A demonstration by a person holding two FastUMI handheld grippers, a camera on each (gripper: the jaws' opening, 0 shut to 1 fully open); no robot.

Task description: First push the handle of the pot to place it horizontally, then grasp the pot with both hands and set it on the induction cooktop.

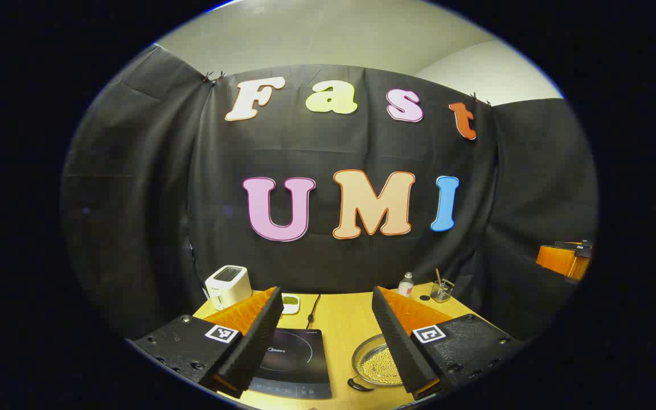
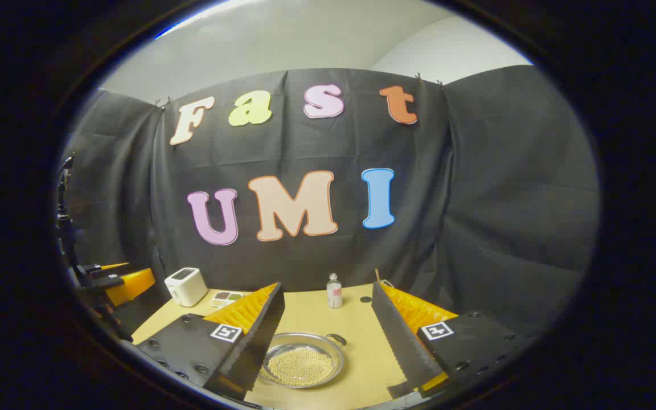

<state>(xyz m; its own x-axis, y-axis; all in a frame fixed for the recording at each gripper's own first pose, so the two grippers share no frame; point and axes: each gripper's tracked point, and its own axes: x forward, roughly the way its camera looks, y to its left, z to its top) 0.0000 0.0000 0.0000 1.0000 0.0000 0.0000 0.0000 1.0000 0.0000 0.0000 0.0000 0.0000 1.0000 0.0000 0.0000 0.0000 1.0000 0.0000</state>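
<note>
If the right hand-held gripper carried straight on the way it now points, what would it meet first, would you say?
Most likely the pot: it sits on the table between the open fingers of the right hand-held gripper, just ahead. Aimed higher, it would next reach the small bottle; depth is hard to judge.

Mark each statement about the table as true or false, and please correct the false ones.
1. The pot sits on the cooktop. False: it stands on the table beside the cooktop.
2. The pot holds small yellowish grains. True.
3. The right gripper is shut on the pot. False: its fingers are apart, above the pot, touching nothing.
4. A white toaster stands near the back left of the table. True.
5. The left gripper holds the bottle. False: it is open, and the bottle stands far back on the table.
</note>
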